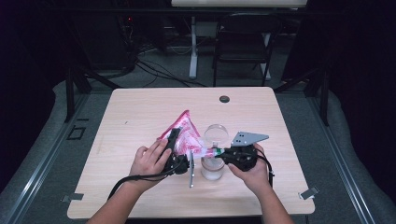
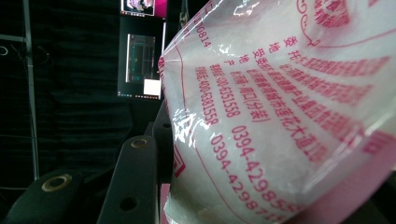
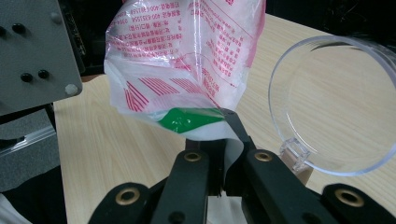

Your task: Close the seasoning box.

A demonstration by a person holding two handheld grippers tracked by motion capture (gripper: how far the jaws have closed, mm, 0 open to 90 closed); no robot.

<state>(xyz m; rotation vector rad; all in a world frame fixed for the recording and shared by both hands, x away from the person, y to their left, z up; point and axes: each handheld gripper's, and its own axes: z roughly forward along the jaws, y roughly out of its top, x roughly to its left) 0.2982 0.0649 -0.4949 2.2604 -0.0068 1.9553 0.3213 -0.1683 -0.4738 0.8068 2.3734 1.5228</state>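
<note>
Fingers on our right gripper (image 3: pixel 219 184) were pinched shut on the bag's (image 1: pixel 184 133) lower corner, where a green patch showed just above the tips. Our left gripper (image 1: pixel 175 151) held the same bag at its other side; its fingers stood partly open around the filled body, and in the left gripper view the plastic pressed against one finger (image 2: pixel 133 182), the other being hidden behind the bag, so we judged it a grip on the bulk

The bag hung stretched between both grippers, tilted, its upper corner pointing away from us over the bench (image 1: pixel 140 102). Its held corner lay just above the jar (image 1: pixel 213 165), which stood on the bench between our hands, beside the right gripper. The jar's clear lid (image 3: pixel 334 105) stood swung open and upright behind the mouth

We judged the work about midway: the jar was opened, the bag lifted and brought to the mouth. White grains sat in the bag, and some white matter seemed to lie in the jar's bottom, though we could not tell how much. We could not tell whether the pinched corner was cut open. Left to do, as we saw it: tip the contents out, set the bag down, shut the lid
</note>
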